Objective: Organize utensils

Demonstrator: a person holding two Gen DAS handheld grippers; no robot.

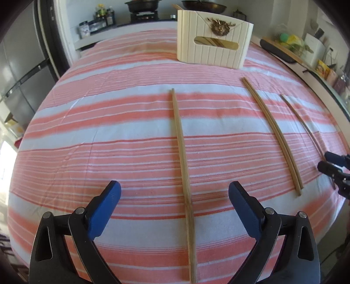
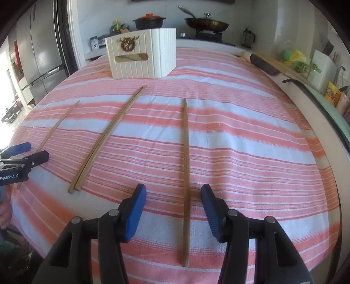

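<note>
Wooden chopsticks lie lengthwise on a pink-and-white striped cloth [image 1: 109,122]. One chopstick [image 1: 181,153] runs between the blue fingers of my left gripper [image 1: 175,193], which stands open, pads clear of the wood. Another chopstick [image 2: 186,174] lies between the fingers of my right gripper [image 2: 174,194], open too and not touching it. Between the two lies a close pair of chopsticks [image 2: 105,139] [image 1: 271,131]. The cream ribbed box [image 1: 213,39] [image 2: 140,56] at the far end holds more chopsticks, seen through its handle slot. Each gripper appears at the edge of the other's view: left gripper [image 2: 35,151], right gripper [image 1: 328,161].
Behind the table a counter carries a black pot [image 2: 148,20], a frying pan [image 2: 206,24] on a burner, and jars. A steel fridge [image 2: 37,48] stands to the left. A cutting board and packets line the right-hand counter [image 2: 306,72]. The table's edge curves close on the right.
</note>
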